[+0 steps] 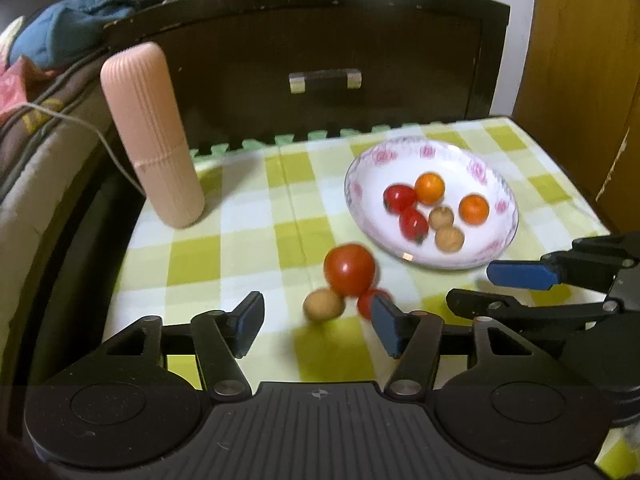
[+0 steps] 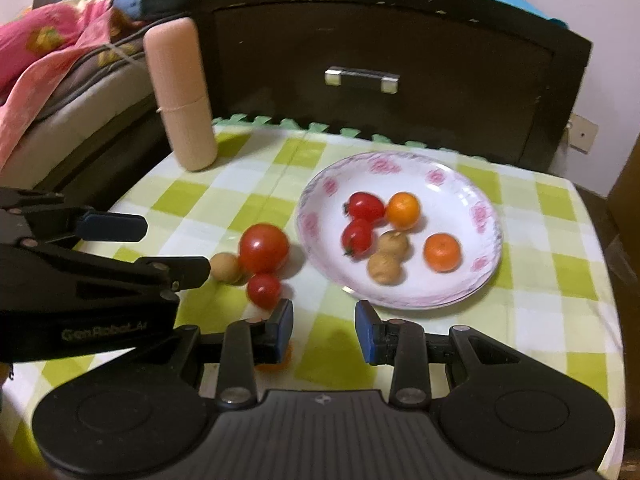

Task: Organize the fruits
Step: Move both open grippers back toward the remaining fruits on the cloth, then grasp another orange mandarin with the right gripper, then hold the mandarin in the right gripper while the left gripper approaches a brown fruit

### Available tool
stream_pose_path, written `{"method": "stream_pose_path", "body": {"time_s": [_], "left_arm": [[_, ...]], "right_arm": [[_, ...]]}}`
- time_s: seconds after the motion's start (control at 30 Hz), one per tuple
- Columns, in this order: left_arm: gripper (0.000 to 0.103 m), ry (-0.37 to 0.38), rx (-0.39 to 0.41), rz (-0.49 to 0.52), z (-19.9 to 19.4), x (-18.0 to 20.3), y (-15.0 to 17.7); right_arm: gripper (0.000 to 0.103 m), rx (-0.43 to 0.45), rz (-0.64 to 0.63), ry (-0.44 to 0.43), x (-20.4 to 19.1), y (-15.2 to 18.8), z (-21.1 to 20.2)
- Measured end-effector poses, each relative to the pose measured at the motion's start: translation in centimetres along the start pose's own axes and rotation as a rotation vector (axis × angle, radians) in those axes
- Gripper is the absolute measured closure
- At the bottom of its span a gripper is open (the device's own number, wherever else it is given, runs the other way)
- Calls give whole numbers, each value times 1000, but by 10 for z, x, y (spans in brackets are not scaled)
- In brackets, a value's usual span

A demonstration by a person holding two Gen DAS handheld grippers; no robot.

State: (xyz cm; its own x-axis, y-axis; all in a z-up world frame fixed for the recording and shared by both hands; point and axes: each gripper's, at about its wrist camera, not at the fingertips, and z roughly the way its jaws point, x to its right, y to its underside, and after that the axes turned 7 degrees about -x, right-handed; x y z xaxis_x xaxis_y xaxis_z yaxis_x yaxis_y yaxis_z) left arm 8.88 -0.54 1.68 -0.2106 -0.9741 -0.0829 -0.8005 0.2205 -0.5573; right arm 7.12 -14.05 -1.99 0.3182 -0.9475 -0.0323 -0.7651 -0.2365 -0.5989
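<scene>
Left wrist view: left tongs (image 1: 318, 324) spread wide and empty, low over the worktop (image 1: 248, 240). Just ahead of them, between the two blue pads, lie three loose fruits touching one another: a large tomato (image 1: 349, 269), a small brown fruit (image 1: 323, 305) on its near-left side, and a small tomato (image 1: 369, 302) partly hidden behind the right pad. Right tongs (image 1: 496, 290) enter from the right, also spread and holding nothing.

Right wrist view: right tongs (image 2: 324, 330) spread, empty; an orange object sits under the left pad, too hidden to identify. Ahead and to the left is the same cluster; ahead and slightly right, the floral plate (image 2: 440, 168), holding two small tomatoes, two orange fruits and two brown fruits. Far left ahead stands a ribbed pink cylinder (image 2: 182, 96), clear of the work.

Assessment: three fruits remain off the plate. The large tomato looks smooth, round, light and soft-skinned; it is likely to roll or slip and bruise under hard pressure. Grip it across its widest middle, pads level, closing gently. Its neighbours touch it, so lifting may set them rolling. The brown fruit appears firmer and should tolerate a tighter pinch
</scene>
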Motion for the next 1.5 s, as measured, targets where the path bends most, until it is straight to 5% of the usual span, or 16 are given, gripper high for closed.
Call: {"method": "stream_pose_path", "body": {"time_s": [1.03, 1.5], "left_arm": [[32, 31, -101, -14, 16, -16, 15], [41, 78, -99, 143, 63, -11, -8]], "right_arm": [[70, -96, -91, -133, -18, 9, 43], [72, -116, -24, -157, -2, 13, 40]]}}
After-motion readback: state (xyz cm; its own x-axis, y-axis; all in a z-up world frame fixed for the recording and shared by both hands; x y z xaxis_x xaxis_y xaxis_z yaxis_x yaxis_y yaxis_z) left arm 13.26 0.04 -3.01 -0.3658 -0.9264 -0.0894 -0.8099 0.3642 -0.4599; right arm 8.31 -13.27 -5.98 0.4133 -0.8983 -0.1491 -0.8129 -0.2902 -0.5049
